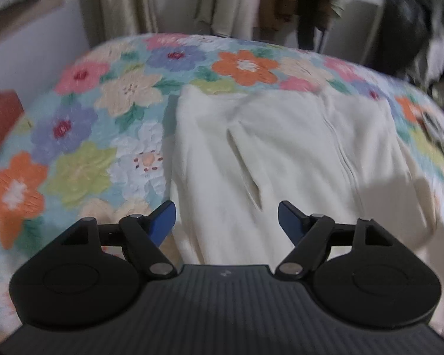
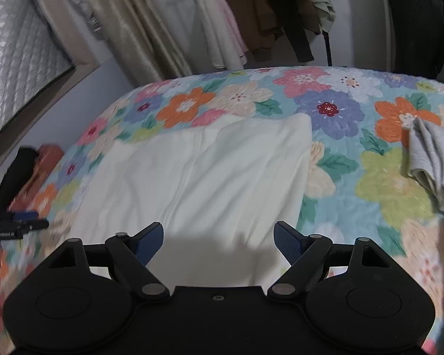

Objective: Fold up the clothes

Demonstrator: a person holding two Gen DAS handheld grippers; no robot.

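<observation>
Between folds: I hold left gripper (image 1: 226,217) and right gripper (image 2: 219,238) wide, empty, above the cream garment (image 1: 281,153) at frame centre; next, regrasp an edge.

Right gripper (image 2: 218,238): jaws apart, nothing between them
Cream garment (image 2: 204,171): flat on floral bedspread (image 2: 334,112)
Grey cloth (image 2: 432,159): crumpled, at right, apart from garment

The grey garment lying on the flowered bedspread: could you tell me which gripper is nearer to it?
Right. The grey garment lies just right of the right gripper; the left gripper is across the cream garment, at the far left.
</observation>
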